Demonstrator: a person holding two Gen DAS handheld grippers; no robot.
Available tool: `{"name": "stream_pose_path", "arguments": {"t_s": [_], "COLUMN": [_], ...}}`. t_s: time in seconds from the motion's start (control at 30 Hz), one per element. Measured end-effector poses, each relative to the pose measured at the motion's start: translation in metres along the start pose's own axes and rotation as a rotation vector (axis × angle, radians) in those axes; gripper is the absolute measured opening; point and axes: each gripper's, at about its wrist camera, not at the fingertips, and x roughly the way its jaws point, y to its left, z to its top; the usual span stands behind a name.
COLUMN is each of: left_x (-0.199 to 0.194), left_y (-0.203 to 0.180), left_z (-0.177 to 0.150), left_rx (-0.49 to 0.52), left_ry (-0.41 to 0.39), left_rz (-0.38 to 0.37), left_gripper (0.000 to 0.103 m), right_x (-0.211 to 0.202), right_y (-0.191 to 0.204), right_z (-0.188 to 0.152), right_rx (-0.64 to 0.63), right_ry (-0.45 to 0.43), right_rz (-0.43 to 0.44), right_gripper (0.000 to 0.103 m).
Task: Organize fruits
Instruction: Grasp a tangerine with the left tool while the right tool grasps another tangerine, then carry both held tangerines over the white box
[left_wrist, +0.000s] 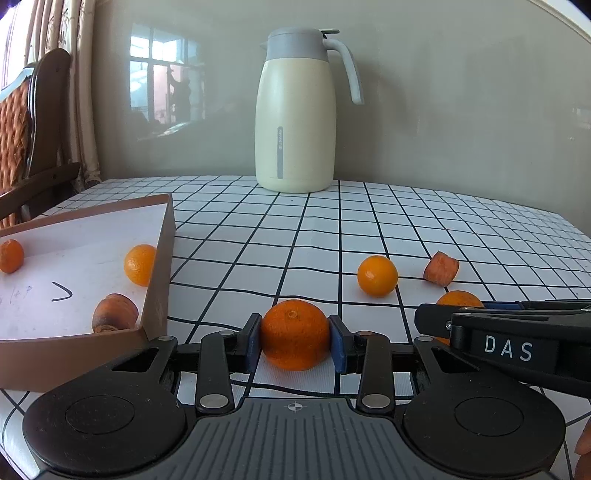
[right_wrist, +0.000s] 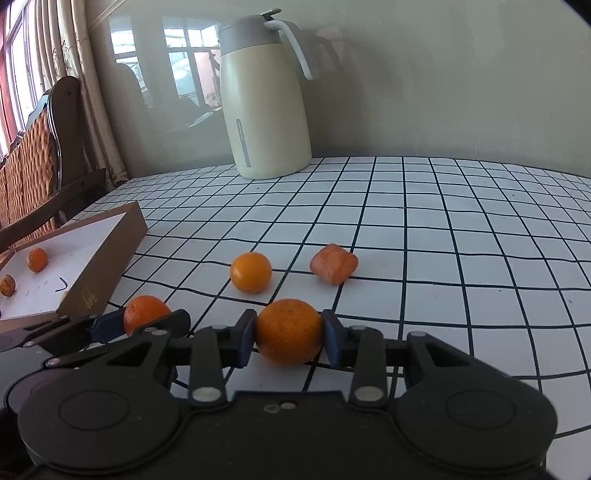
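Note:
My left gripper (left_wrist: 295, 341) is shut on a mandarin (left_wrist: 294, 328), its blue pads pressed on both sides of the fruit, low over the checked cloth. Just to its right, my right gripper (right_wrist: 289, 341) is shut on a second mandarin (right_wrist: 289, 328). In the left wrist view the right gripper (left_wrist: 443, 319) reaches in from the right side. A brown box (left_wrist: 162, 266) with a white floor lies at the left. It holds two mandarins (left_wrist: 140, 264) (left_wrist: 11, 256) and a carrot piece (left_wrist: 114, 313). Loose on the cloth beyond the grippers are a mandarin (right_wrist: 251, 272) and a carrot piece (right_wrist: 334, 264).
A cream thermos jug (left_wrist: 295, 122) with a grey lid stands at the back of the table by the wall. A wooden chair (left_wrist: 22, 147) with a woven back is beyond the table's left edge. Part of a hand (left_wrist: 583, 450) shows at the lower right.

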Motion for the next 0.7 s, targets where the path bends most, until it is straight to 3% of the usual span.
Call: {"name": "stream_pose_path", "arguments": {"t_s": [0.7], "left_x": [-0.045], "left_y": [0.026], "left_z": [0.008], "left_rx": [-0.026], "left_ry": [-0.051], "left_rz": [-0.043], "left_gripper": [0.038], "right_x": [-0.038], "right_y": [0.02], "right_z": [0.002], "right_rx": [-0.059], "right_ry": [-0.072], "right_rz": [0.084], "right_gripper": [0.028]}}
